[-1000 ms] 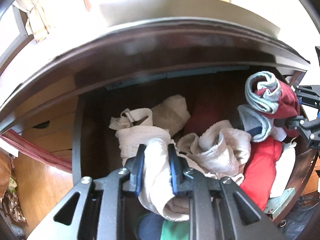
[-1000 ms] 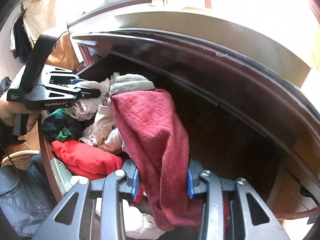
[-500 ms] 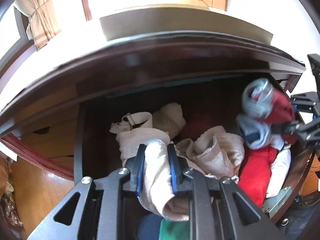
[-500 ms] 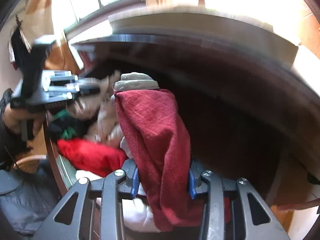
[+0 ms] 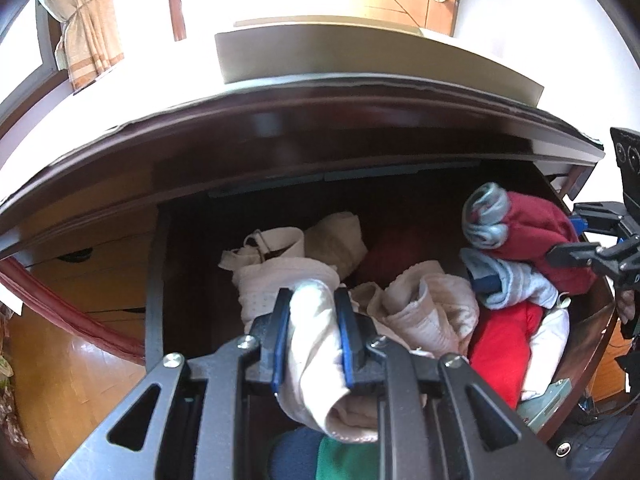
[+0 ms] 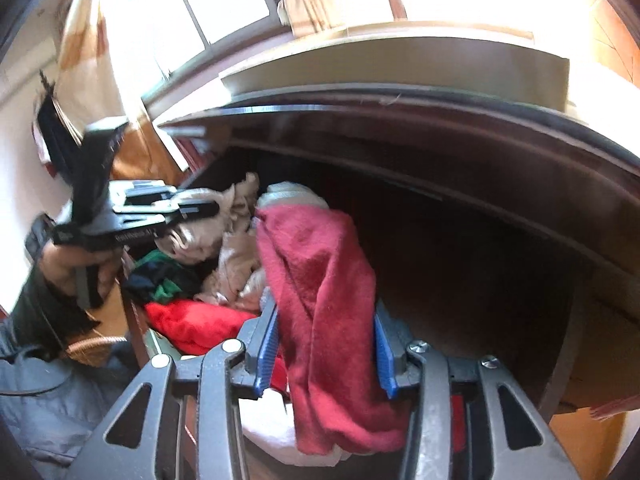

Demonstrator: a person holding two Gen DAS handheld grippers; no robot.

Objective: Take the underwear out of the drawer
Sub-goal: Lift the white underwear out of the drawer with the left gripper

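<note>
Between the blue pads of the left gripper (image 5: 311, 334) a cream undergarment (image 5: 316, 344) is clamped — the jaws are closed on it. Its long axis runs along the fingers: one rounded end pokes up past the fingertips toward the back of the drawer (image 5: 160, 280), and the other end is bunched below the jaws, toward the camera. Just beyond the fingertips a white mesh garment (image 5: 276, 284) is seen, with a strap lying on top. To the right of the claw a pale beige bundle (image 5: 428, 312) is heaped, and a bright red cloth (image 5: 500, 344) lies further right. Directly beneath the claw, dark blue and green fabric (image 5: 320, 456) is visible.

Between the pads of the right gripper (image 6: 324, 344) a dark red undergarment (image 6: 320, 280) is held; the jaws are closing on it at this moment, and cloth fills the gap from pad to pad. This piece is also drawn lengthwise along the fingers — its upper end rises well past the fingertips, and its lower end hangs in a fold under the claw. A grey-white waistband (image 6: 292, 194) is seen at its top end. Left of this claw, across the drawer, the left gripper is in view with a person's hand (image 6: 76, 268) wrapped around its handle, though that side is blurred. To the right of the claw only the dark, bare drawer interior (image 6: 460, 272) is seen. A pale flat board (image 5: 360, 52) rests on the dresser top above the drawer.
</note>
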